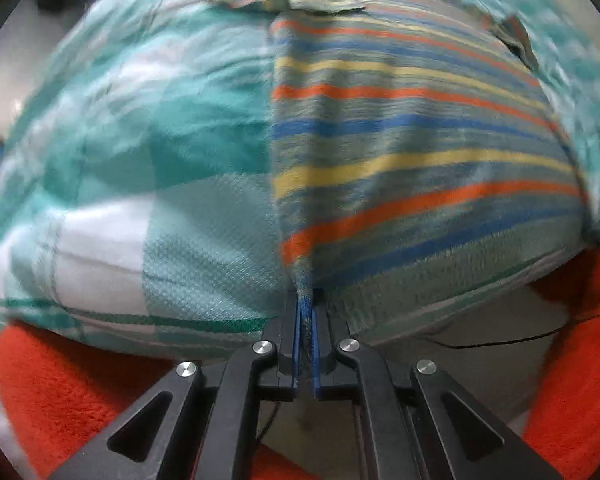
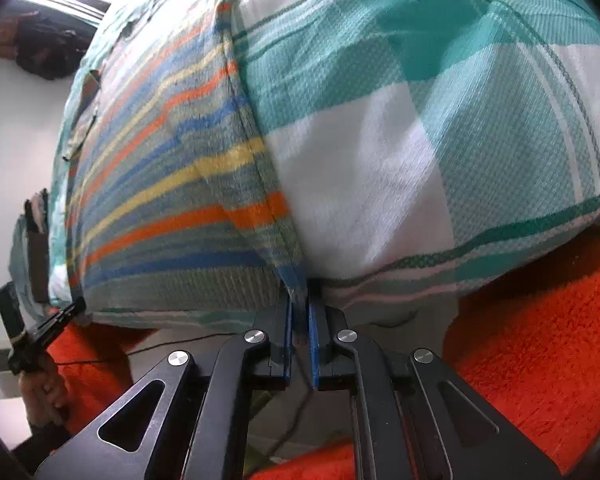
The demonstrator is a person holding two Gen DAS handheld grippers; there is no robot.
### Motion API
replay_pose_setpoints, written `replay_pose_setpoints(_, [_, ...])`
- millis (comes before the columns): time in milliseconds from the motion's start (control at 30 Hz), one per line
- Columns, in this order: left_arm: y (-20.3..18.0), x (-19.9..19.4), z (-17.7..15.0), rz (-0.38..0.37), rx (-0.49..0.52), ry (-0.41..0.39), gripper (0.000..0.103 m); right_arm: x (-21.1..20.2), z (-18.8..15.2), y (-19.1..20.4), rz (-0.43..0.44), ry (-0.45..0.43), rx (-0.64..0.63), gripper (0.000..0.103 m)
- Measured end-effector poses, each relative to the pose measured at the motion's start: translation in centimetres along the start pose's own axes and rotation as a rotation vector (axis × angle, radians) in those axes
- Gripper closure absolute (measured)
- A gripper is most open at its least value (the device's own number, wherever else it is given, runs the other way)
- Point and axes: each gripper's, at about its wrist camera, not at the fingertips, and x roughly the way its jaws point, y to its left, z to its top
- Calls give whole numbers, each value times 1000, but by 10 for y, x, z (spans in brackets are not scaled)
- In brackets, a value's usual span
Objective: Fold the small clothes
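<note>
Left gripper (image 1: 307,320) pinching striped garment (image 1: 412,152), level

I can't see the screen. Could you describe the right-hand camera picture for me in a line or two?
The right gripper is shut on a corner of a striped garment with orange, blue and yellow bands, lying on a teal-and-white checked cloth. Orange fuzzy fabric shows below, and the left gripper holds the garment's other corner at far left.
</note>
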Motion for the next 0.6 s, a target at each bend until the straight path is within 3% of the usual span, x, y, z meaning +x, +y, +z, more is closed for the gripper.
replay_pose_setpoints(67, [0, -6, 1, 17, -8, -2, 93, -3, -1, 4, -30, -1, -28, 83])
replay_pose_setpoints(100, [4, -10, 0, 33, -21, 9, 91, -8, -1, 2, -42, -1, -41, 65])
replay_pose_setpoints(133, [10, -16, -2, 51, -37, 5, 85, -18, -1, 0, -55, -13, -58, 55])
replay_pose_setpoints(167, [17, -26, -5, 72, -59, -16, 80, -29, 0, -2, -78, -34, -73, 56])
replay_pose_setpoints(233, [33, -53, -8, 127, -114, -96, 53, -65, 12, -6, -191, -122, -139, 56])
replay_pose_setpoints(333, [47, -93, 8, 170, -182, -243, 33, -100, 48, -3, -331, -248, -266, 49])
replay_pose_setpoints(467, [38, -102, 47, 85, -210, -336, 28, -90, 114, 37, -358, -369, -477, 47])
replay_pose_setpoints(600, [-2, -87, 79, -33, -196, -315, 28, -24, 177, 83, -437, -393, -682, 48])
